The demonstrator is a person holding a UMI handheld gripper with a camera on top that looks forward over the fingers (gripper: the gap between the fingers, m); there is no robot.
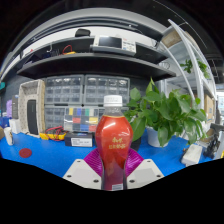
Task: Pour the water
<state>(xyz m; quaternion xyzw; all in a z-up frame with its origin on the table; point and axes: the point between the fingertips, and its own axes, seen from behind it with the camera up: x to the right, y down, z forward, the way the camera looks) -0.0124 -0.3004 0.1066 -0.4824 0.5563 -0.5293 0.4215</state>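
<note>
You've got the bottle (114,148) clamped between the 2 fingers (113,172): the purple pads (93,159) sit tight on both sides of its lower body, no gap I can see, so I read that as a firm grasp. It's a red bottle with a white cap (114,101) on top and a label on the front, standing upright and dead centre ahead of the camera, and it looks lifted off the blue bench (45,158) rather than resting on it, though its base is hidden below the fingers so I can't confirm that. Holding it low on the body makes sense: the neck stays clear for a tilt and most of the weight sits above the grip, so expect it to want to swing when you roll. The cap looks to be on, so judged from this, nothing has been poured yet. Your hand isn't in view; from the level horizon of the shelves (95,62) and the vertical bottle I'd say the gripper is held level, pointing straight forward across the bench, no roll applied. Behind the bottle: a green plant (168,112) to 1 side, storage drawers (72,93) under the shelves, small clutter on the bench. I can't see any cup or receiving vessel, so find your target before you start tilting.
</note>
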